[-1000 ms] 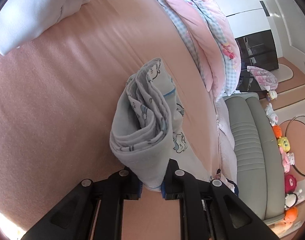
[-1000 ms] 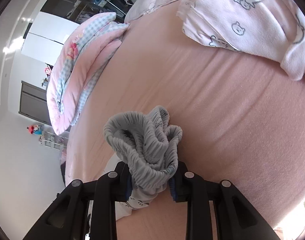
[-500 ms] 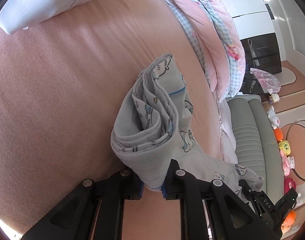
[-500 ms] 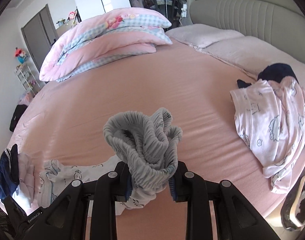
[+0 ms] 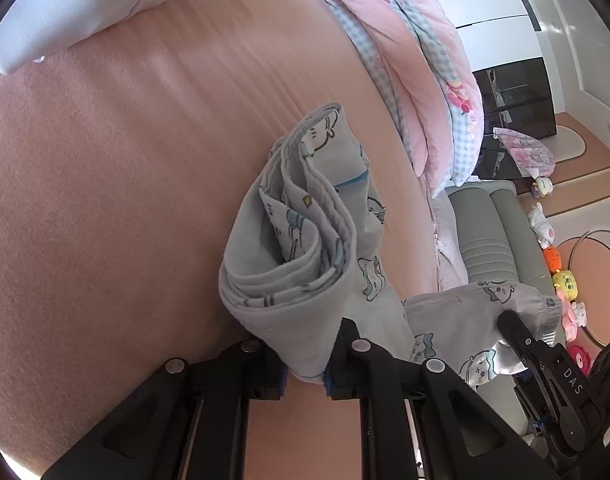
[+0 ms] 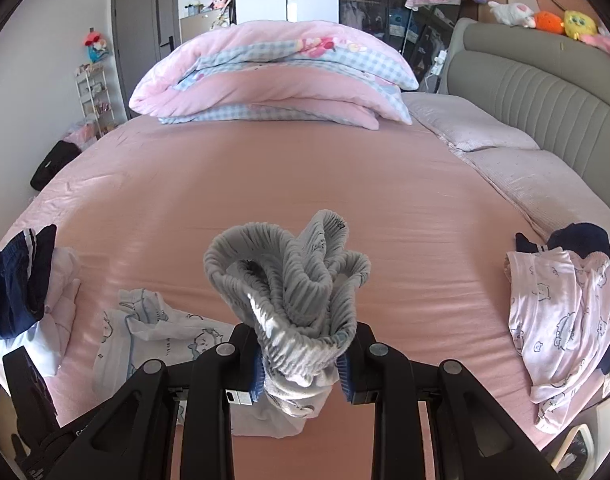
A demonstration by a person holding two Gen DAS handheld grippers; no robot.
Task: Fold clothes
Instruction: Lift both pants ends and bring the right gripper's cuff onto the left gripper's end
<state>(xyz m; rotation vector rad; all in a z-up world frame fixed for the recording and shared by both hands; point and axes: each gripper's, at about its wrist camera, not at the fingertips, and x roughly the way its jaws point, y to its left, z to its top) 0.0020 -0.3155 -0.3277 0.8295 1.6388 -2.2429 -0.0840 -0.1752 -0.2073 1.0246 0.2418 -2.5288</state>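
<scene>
Grey printed pyjama trousers (image 5: 305,240) are held off the pink bed sheet (image 5: 105,180) between the two grippers. A bunched fold of the cloth is pinched by the left gripper (image 5: 305,376), whose jaws are nearly closed on it. The ribbed elastic waistband (image 6: 293,280) is clamped by the right gripper (image 6: 301,364), whose jaws are partly open around the thick wad. In the left wrist view the right gripper (image 5: 517,328) is seen at the lower right with the cloth stretched across to it.

Around the garment, the bed is crowded at its edges. A folded pink and blue checked quilt (image 6: 273,76) is stacked at the far side, beside a grey padded headboard (image 6: 545,92). A pink printed garment (image 6: 565,320) is heaped near the right edge with a dark navy piece (image 6: 581,236) behind it. Navy shorts (image 6: 17,280) and white clothing (image 6: 61,280) are piled at the left edge. Plush toys (image 6: 561,20) are lined along the headboard top. The middle of the sheet is bare.
</scene>
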